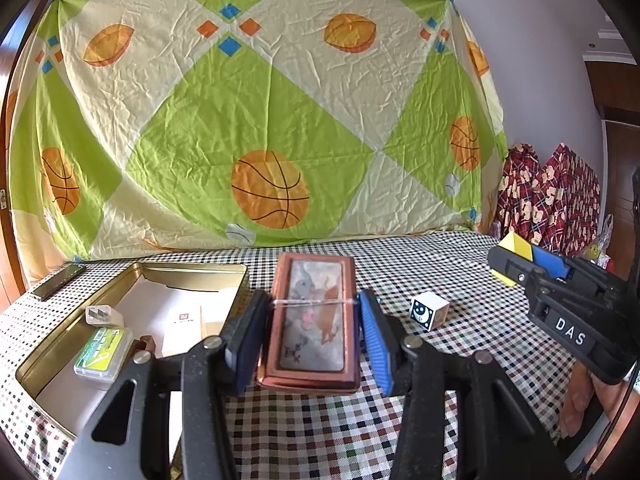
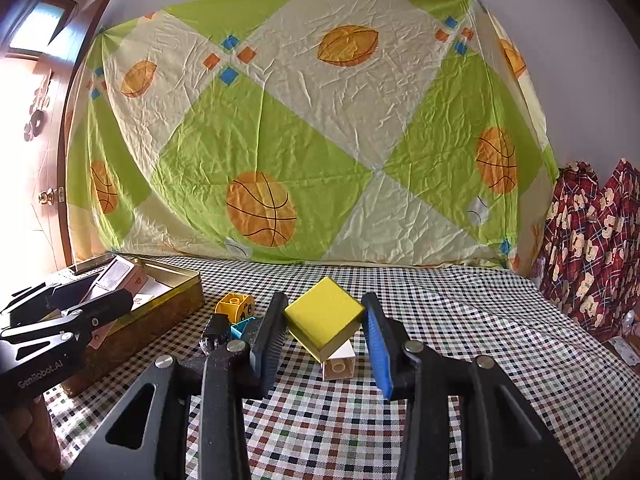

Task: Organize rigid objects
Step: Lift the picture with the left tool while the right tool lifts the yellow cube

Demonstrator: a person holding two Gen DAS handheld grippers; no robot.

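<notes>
1. In the left wrist view, the left gripper [image 1: 313,334] fills the bottom centre, closed on a copper-coloured flat case [image 1: 310,324] with a faded picture on its lid and a rubber band across it. Both pads press the case's long sides, and the case is lifted above the checkered table [image 1: 320,420].
2. At the lower left of that view an open gold tin [image 1: 120,280] sits on the table. Inside it lie a green-and-white packet [image 1: 103,354], a small clear plastic piece [image 1: 103,315] and some white paper items.
3. A dark flat device [image 1: 60,280] lies on the table just beyond the tin's far left corner.
4. A white cube with a dark moon-and-stars face [image 1: 429,312] rests on the table to the right of the case, apart from it.
5. At the right edge of the left wrist view the right gripper [image 1: 524,266] appears, clamped on a yellow block [image 1: 516,244].
6. In the right wrist view, the right gripper [image 2: 324,336] sits at bottom centre with the yellow block [image 2: 325,316] tilted between its pads, held off the table [image 2: 480,340].
7. Directly below the block a white cube with a round hole in its side [image 2: 340,362] stands on the table.
8. Left of the gripper's left finger lie an orange toy brick [image 2: 236,306], a teal brick [image 2: 242,326] and a black piece [image 2: 214,334], close together.
9. At the far left of the right wrist view, the left gripper [image 2: 92,300] hangs over the gold tin [image 2: 160,312].
10. A basketball-patterned sheet [image 2: 312,128] covers the wall behind the table.
</notes>
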